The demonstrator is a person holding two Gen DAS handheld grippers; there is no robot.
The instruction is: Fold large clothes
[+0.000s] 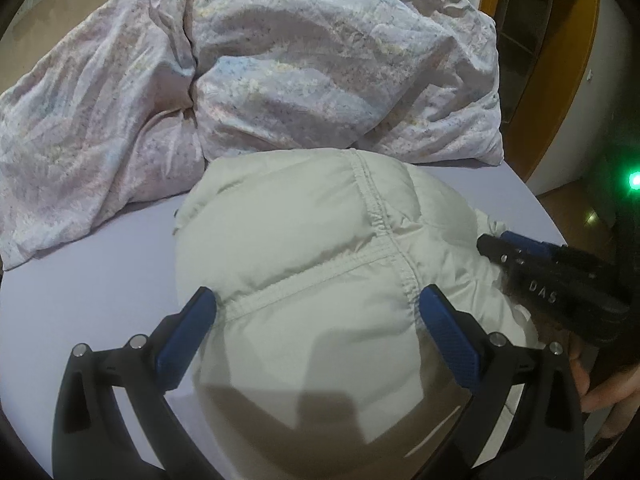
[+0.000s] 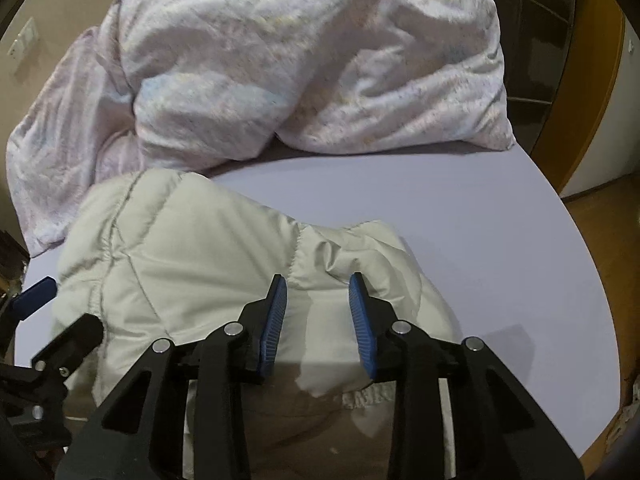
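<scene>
Plainly, the biggest risk lies in the slippery fill of the pale grey-white quilted puffer jacket (image 1: 320, 264), which sits bundled on the lavender-sheeted bed (image 1: 100, 264) just in front of the crumpled pastel floral duvet (image 1: 280, 60). The left gripper (image 1: 318, 312) has its blue pads spread wide to either side of a puffy panel, gripping nothing, so any fold made here could spring open as the padding pushes back. The right gripper (image 2: 318, 304) hangs over a creased ridge near the jacket's right edge with its jaws partly apart; the fabric lies between them, but the pads do not appear to press on it, and a shallow pinch would likely catch only the outer shell and slide off. Pulling toward the bed's curved edge might drag the bundle off onto the wooden floor (image 2: 592, 220). Sleeves, collar and zip are tucked out of sight, so how far the folding has gone is unclear. The jacket's near part is shadowed and blocked by the gripper frames.
</scene>
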